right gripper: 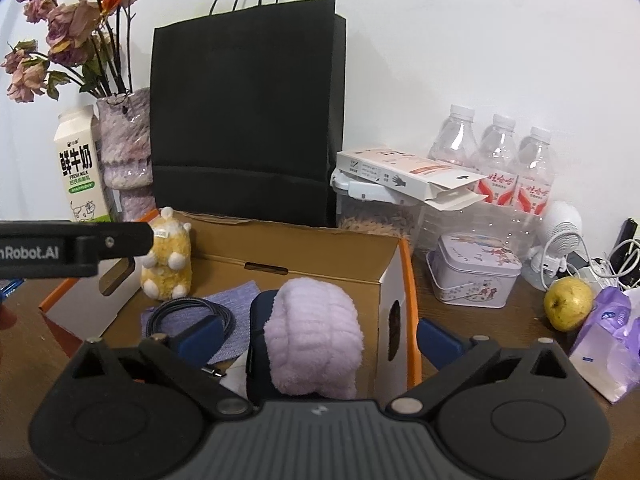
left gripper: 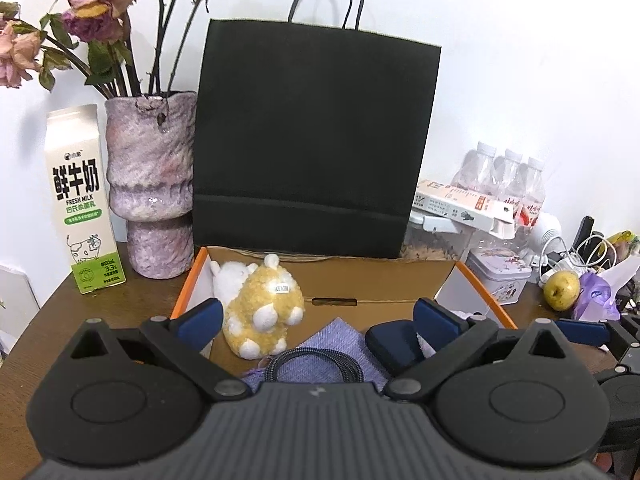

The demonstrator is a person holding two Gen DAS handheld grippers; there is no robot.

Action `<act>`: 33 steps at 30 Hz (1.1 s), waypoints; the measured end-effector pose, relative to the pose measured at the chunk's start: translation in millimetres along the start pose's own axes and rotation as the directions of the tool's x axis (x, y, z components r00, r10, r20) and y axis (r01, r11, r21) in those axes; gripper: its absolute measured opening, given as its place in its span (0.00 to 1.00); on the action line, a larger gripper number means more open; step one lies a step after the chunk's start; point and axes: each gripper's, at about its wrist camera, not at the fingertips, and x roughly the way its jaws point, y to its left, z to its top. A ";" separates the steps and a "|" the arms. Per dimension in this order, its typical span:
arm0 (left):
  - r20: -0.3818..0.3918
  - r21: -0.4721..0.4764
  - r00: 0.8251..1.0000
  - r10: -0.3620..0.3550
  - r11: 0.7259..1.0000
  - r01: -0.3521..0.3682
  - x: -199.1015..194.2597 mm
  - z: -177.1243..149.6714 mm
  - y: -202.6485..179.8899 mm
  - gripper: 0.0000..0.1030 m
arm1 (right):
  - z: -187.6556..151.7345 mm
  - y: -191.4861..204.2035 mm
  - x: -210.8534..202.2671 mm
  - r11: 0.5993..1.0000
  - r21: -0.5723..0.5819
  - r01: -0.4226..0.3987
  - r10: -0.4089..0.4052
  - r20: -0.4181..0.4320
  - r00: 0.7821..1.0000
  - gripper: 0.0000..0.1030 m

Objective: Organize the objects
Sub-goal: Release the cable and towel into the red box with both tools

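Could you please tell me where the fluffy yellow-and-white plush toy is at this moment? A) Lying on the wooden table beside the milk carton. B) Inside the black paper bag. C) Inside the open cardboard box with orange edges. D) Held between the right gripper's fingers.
C: the fluffy yellow-and-white plush toy sits inside the open cardboard box with orange edges, near its far left corner, with neither gripper touching it.

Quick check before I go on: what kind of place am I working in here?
Most likely a home, a cluttered wooden side table against a white wall. Dried roses in a vase, a milk carton, water bottles and a tangle of charger cables point to that.
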 end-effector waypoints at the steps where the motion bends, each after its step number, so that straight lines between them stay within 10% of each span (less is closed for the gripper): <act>1: 0.005 0.000 1.000 -0.001 1.000 0.001 -3.4 0.2 0.3 1.00 | -0.5 0.1 -3.0 1.000 0.001 0.000 0.000 0.001 1.000 1.00; 33: -0.022 0.001 1.000 0.014 1.000 -0.014 -95.5 -42.8 6.5 1.00 | -61.2 17.2 -101.4 0.998 0.064 -0.001 -0.001 0.021 1.000 1.00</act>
